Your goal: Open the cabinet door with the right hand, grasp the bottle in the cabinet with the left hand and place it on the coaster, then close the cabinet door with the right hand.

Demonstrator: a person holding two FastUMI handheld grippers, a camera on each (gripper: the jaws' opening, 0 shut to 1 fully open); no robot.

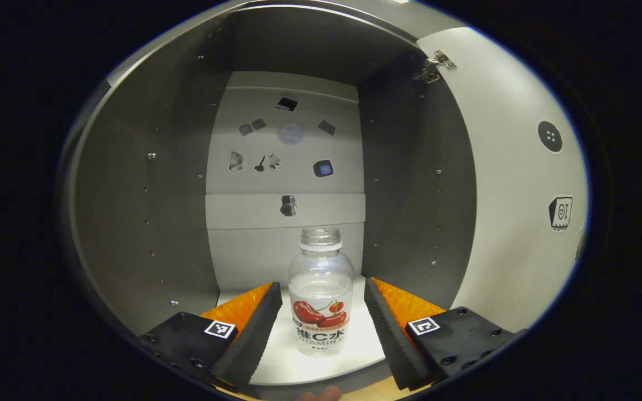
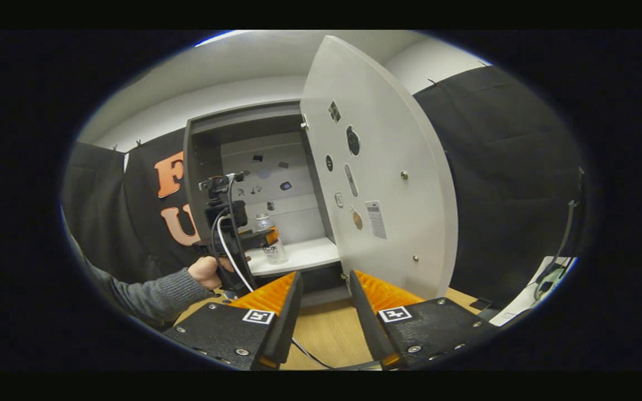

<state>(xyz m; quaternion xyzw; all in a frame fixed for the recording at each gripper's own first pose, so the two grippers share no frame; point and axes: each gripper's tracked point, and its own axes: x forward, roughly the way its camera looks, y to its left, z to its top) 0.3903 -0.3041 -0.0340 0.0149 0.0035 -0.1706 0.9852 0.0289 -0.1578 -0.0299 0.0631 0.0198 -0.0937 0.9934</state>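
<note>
Left gripper view: the left tongs (image 1: 322, 320) are standing wide open inside the cabinet (image 1: 148, 184), one finger on each side of the bottle (image 1: 321, 292), with a gap showing between each finger and the bottle wall, so nothing is being gripped. The bottle is standing upright on the white cabinet floor (image 1: 365, 345), directly ahead of the tongs and between their fingertips; it is clear, uncapped and bearing a label with red fruit. The back panel behind it is carrying small stickers (image 1: 287, 103). The open cabinet door (image 1: 516, 184) is lying to the right of the tongs, its hinge (image 1: 437, 64) showing at the top.

Right gripper view: the right tongs (image 2: 324, 289) are hanging open and empty above the wooden table (image 2: 324, 334), in front of the cabinet base. The door (image 2: 377, 167) is standing swung open just ahead and to the right of them. Farther off to the left, a hand (image 2: 207, 272) in a grey sleeve (image 2: 148, 292) is holding the left tongs (image 2: 268, 236) at the bottle (image 2: 273, 245) inside the cabinet.
</note>
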